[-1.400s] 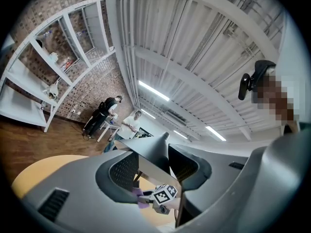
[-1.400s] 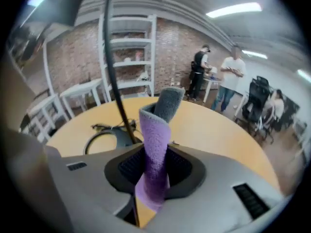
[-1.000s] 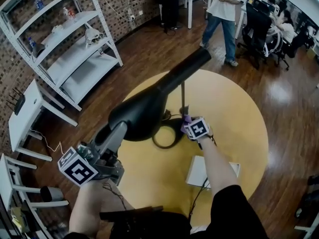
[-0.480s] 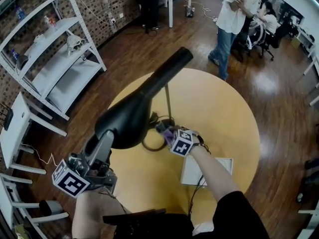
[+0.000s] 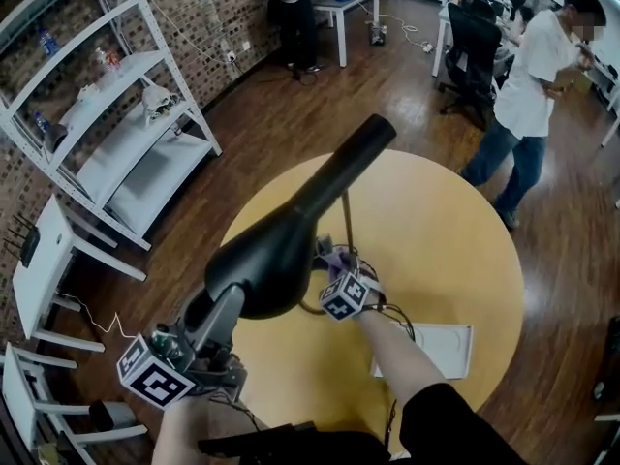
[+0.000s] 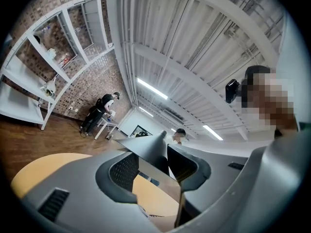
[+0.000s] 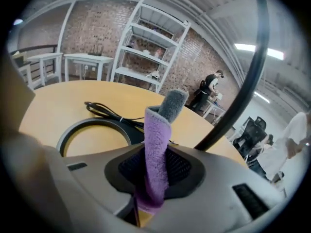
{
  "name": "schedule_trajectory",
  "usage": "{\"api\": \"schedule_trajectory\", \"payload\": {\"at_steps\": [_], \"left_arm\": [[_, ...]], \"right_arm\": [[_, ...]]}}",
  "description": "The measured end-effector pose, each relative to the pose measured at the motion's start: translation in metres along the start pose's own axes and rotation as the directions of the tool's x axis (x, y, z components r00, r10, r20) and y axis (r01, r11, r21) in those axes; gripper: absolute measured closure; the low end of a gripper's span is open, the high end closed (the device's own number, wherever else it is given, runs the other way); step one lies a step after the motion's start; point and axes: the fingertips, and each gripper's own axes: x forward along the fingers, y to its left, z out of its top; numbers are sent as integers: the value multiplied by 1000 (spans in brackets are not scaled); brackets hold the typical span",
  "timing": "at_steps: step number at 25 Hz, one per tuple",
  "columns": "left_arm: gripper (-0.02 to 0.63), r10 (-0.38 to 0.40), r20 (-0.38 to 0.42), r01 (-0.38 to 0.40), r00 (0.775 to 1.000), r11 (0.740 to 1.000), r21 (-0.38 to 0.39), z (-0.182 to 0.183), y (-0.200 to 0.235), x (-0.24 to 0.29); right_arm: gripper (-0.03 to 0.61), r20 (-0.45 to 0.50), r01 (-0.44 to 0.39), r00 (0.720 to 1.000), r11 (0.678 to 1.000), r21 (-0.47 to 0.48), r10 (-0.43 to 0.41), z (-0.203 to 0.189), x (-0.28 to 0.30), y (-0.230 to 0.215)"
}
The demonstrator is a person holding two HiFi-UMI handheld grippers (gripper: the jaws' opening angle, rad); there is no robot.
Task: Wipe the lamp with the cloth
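A black lamp stands on the round yellow table (image 5: 441, 221). Its big cone-shaped head (image 5: 281, 255) is tipped over the table, above a thin stem (image 5: 347, 219) and a ring base (image 7: 92, 129). My left gripper (image 5: 225, 303) is shut on the wide end of the head, whose dark edge (image 6: 163, 152) sits between the jaws. My right gripper (image 5: 334, 267) hangs over the ring base beside the head, shut on a purple and grey cloth (image 7: 156, 149). The cloth (image 5: 336, 257) sticks out toward the head; I cannot tell if it touches.
The lamp's black cable (image 7: 107, 111) lies by the ring. A white flat sheet (image 5: 436, 349) lies on the near right of the table. White shelves (image 5: 126, 134) stand at the left. A person in a white shirt (image 5: 528, 95) walks past the table's far right.
My right gripper has slid with the cloth from the stem's foot to over the ring base, nearer the lamp head, and rolled. The left gripper kept its hold. The person walked right.
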Motion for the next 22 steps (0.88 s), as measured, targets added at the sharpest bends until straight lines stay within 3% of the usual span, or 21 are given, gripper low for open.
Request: {"api": "schedule_trajectory", "payload": {"at_steps": [5, 15, 18, 22], "left_arm": [[445, -7, 14, 8, 1000, 1000, -24, 7, 6, 1], [445, 18, 40, -16, 999, 999, -34, 16, 11, 1], [445, 16, 49, -15, 999, 1000, -19, 18, 10, 1], [445, 18, 60, -18, 998, 1000, 2, 22, 10, 1]], "right_arm": [[486, -19, -50, 998, 993, 106, 52, 9, 8, 1], [485, 30, -266, 964, 963, 48, 265, 9, -6, 11], [485, 14, -335, 942, 942, 32, 334, 3, -16, 22], [485, -47, -441, 894, 893, 85, 446, -6, -30, 37]]}}
